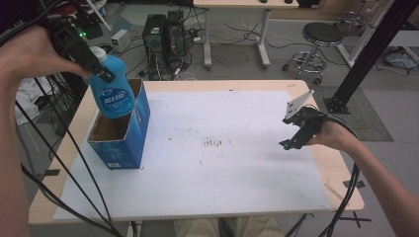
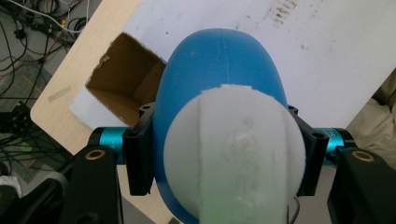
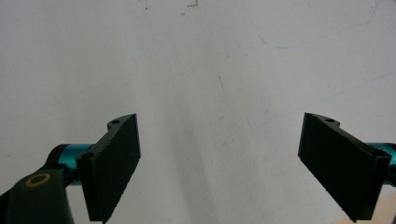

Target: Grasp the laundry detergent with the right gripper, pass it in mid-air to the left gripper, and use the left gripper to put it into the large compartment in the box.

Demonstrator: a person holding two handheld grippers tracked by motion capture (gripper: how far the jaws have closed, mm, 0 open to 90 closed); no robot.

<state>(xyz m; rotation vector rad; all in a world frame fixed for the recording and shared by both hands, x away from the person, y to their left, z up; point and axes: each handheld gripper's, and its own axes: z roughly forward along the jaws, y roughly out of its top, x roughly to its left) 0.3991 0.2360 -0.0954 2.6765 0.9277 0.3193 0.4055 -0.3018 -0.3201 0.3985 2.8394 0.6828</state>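
My left gripper (image 1: pixel 97 66) is clamped on the blue bottle (image 1: pixel 113 89) just below its white cap (image 2: pixel 233 154), holding it above the open box (image 1: pixel 120 133) at the table's (image 1: pixel 341 173) left edge, bottle bottom at the opening. My right gripper (image 1: pixel 295 138) hangs over the white sheet (image 1: pixel 222 148), jaws spread wide, holding nothing.

left gripper (image 1: pixel 101 74) clamps blue bottle (image 1: pixel 112 89) above open blue box (image 1: pixel 121 133).

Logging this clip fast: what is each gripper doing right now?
Left gripper: closed on the blue bottle above the box.
Right gripper: open, holding nothing.
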